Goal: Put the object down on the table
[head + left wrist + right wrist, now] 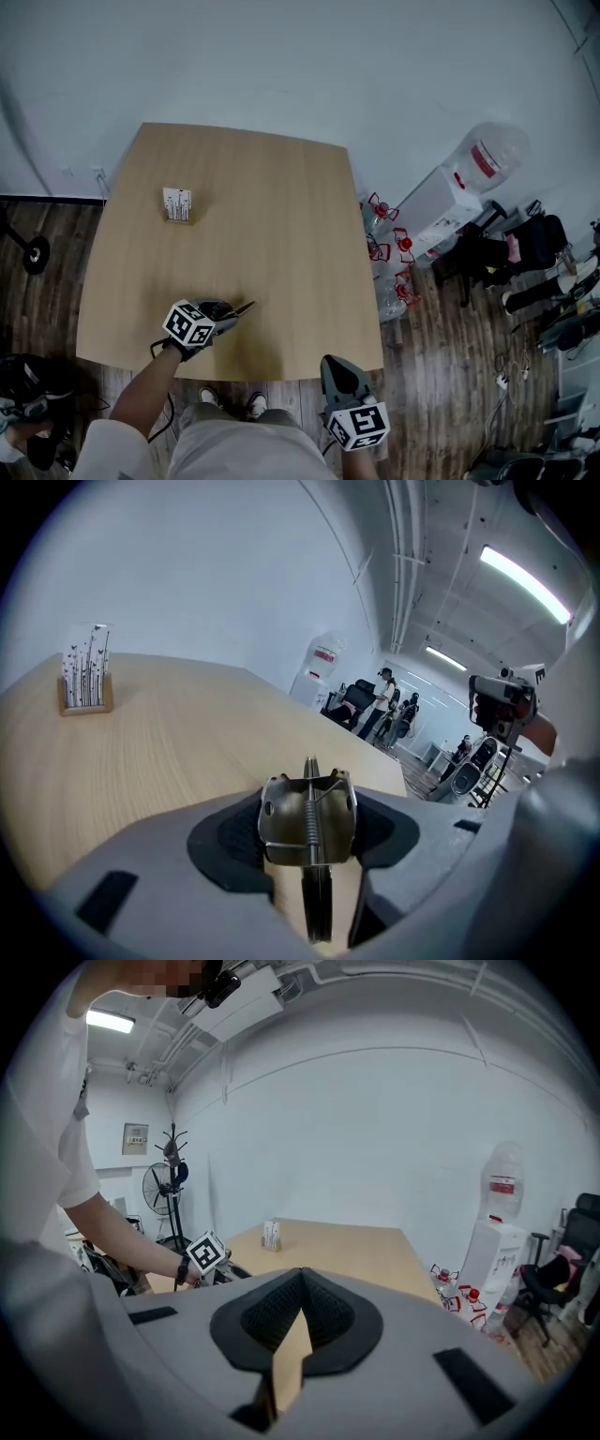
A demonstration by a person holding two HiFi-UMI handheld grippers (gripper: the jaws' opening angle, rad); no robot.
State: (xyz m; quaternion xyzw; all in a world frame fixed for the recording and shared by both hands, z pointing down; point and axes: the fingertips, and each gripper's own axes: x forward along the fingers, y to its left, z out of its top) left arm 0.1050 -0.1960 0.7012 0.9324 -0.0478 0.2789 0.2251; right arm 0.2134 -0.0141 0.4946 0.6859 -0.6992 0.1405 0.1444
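The left hand-held gripper (229, 316) clenches a dull metal spring clip (309, 822), its long axis toward 2 o'clock, over the light wooden tabletop (272, 206).

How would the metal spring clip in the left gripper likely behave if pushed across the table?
Probably stiff: the metal spring clip is bent sheet metal with a coil. Its smooth metal would likely slide on the wooden table. Thin edge-on, so it probably falls flat.

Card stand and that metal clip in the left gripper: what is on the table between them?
Nothing. In the head view, only bare table lies between the card stand and the metal clip.
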